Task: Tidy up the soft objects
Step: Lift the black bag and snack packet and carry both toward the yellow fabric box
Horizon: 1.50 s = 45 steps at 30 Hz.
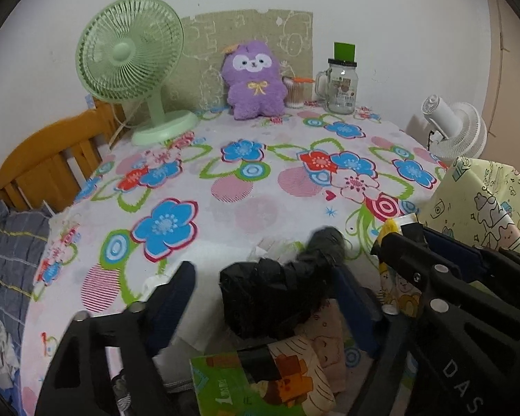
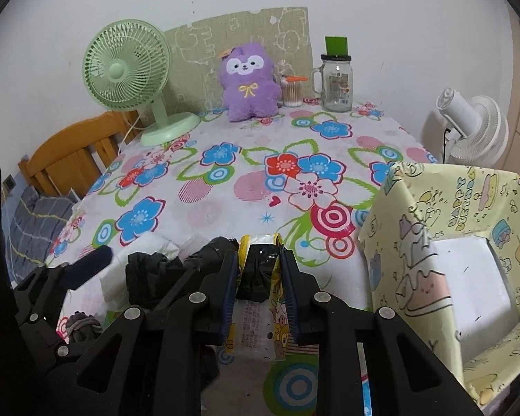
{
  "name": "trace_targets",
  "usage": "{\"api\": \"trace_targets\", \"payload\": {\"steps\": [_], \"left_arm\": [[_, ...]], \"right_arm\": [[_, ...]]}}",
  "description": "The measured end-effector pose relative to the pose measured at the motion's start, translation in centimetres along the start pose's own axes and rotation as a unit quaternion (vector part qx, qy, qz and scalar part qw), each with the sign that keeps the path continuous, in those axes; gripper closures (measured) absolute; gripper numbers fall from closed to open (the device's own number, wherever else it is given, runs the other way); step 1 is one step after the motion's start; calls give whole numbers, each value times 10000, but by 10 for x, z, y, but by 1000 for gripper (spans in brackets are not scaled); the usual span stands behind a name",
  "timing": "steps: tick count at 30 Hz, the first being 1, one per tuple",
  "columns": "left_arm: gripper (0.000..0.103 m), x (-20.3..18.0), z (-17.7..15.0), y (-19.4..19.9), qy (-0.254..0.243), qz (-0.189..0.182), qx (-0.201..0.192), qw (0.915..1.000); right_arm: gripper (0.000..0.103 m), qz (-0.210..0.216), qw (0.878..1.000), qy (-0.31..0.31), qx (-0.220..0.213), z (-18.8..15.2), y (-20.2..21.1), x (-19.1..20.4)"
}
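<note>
We find the right gripper (image 2: 258, 287) closed on a yellow tissue pack (image 2: 260, 312); both blue pads press its sides, and the pack hangs between them above the flowered tablecloth (image 2: 225, 187), just left of the yellow paper-covered box (image 2: 433, 242). A band of black film crosses the pack's upper part.

We find the left gripper (image 1: 263, 284) with its jaws standing apart around a crumpled black plastic bag (image 1: 277, 291). The right finger (image 1: 350, 298) lies against the bag. The left finger (image 1: 176, 291) stands clear of it, so we record no grip. The bag rests at the near edge of the table on a pile of small packs: a green tissue pack (image 1: 222, 381) and a beige cartoon-printed pack (image 1: 305, 367) lie beneath it, with white folded tissue (image 2: 145, 253) beside them.

At the far end of the table, against the wall, we note a green fan (image 1: 131, 66), a purple plush toy (image 1: 253, 79), a cotton swab tub (image 1: 294, 95) and a glass jar (image 1: 341, 85). A white fan (image 1: 457, 131) stands beyond the table's right edge, and a wooden chair (image 1: 52, 159) on the left.
</note>
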<state>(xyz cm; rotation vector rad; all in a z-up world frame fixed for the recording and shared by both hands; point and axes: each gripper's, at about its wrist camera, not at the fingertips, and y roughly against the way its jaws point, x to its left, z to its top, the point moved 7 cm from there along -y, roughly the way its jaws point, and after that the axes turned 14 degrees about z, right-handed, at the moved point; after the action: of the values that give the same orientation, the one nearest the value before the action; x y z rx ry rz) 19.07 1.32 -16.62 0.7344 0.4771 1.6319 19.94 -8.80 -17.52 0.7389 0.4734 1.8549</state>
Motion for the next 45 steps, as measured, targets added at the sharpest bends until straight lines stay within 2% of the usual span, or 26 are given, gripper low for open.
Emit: {"api": "trace_targets", "payload": {"steps": [3, 6, 7, 11, 30, 45], "left_arm": [[38, -1, -3, -5, 7, -97, 108, 9999], [44, -2, -5, -5, 20, -159, 73, 9998], [49, -2, -4, -4, 27, -173, 55, 9998], [55, -4, -3, 0, -3, -219, -14, 9998], [56, 0, 10, 38, 157, -61, -300, 9994], [56, -5, 24, 89, 209, -25, -793, 9966]], "right_arm": [[75, -5, 10000, -11, 59, -1, -5, -1], [75, -9, 10000, -13, 95, -3, -8, -1], [75, -7, 9999, -20, 105, -3, -9, -2], [75, -3, 10000, -24, 94, -2, -9, -1], [75, -27, 9995, 135, -271, 13, 26, 7], [75, -140, 9965, 413, -708, 29, 78, 14]]}}
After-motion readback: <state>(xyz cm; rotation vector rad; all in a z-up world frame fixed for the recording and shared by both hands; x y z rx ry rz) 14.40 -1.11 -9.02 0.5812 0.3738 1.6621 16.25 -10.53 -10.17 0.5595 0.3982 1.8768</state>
